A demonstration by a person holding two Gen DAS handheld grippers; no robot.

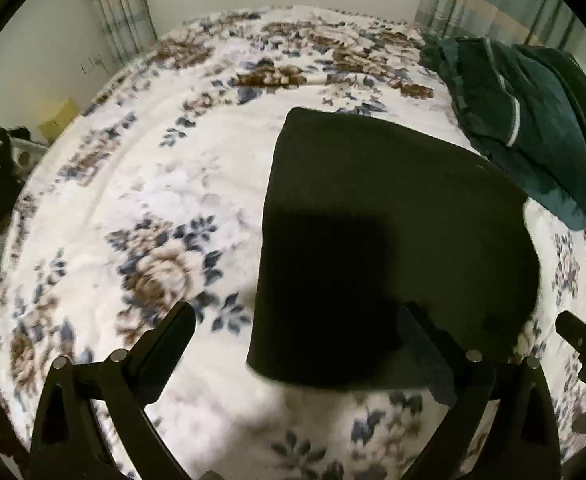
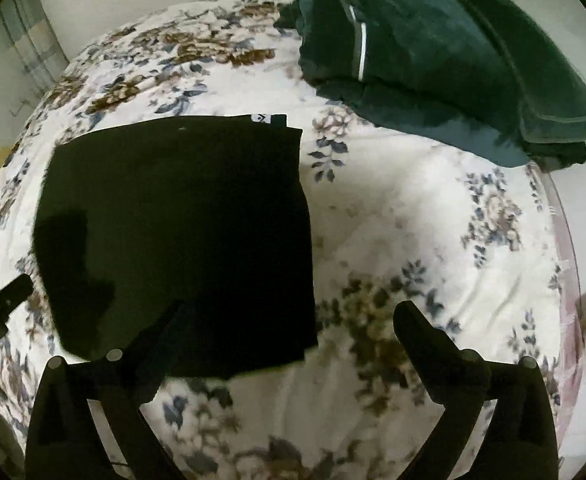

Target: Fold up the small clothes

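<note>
A black garment (image 1: 393, 232) lies folded into a flat rectangle on the flowered bedspread (image 1: 153, 200). In the right wrist view the same black garment (image 2: 181, 232) fills the left centre, with a small white label at its far edge. My left gripper (image 1: 297, 316) hangs above its near left corner, jaws wide open, nothing between them. My right gripper (image 2: 289, 316) stands open above its near right corner, also holding nothing. The right gripper's tip (image 1: 581, 332) shows at the right edge of the left wrist view; the left gripper's tip (image 2: 1, 296) shows at the left edge of the right wrist view.
A pile of dark green clothes (image 1: 533, 136) with a pale stripe lies at the far right of the bed, also seen as the green pile (image 2: 445, 64). Curtains (image 1: 121, 8) and a wall stand behind the bed. A yellow box (image 1: 59, 118) sits beyond the left edge.
</note>
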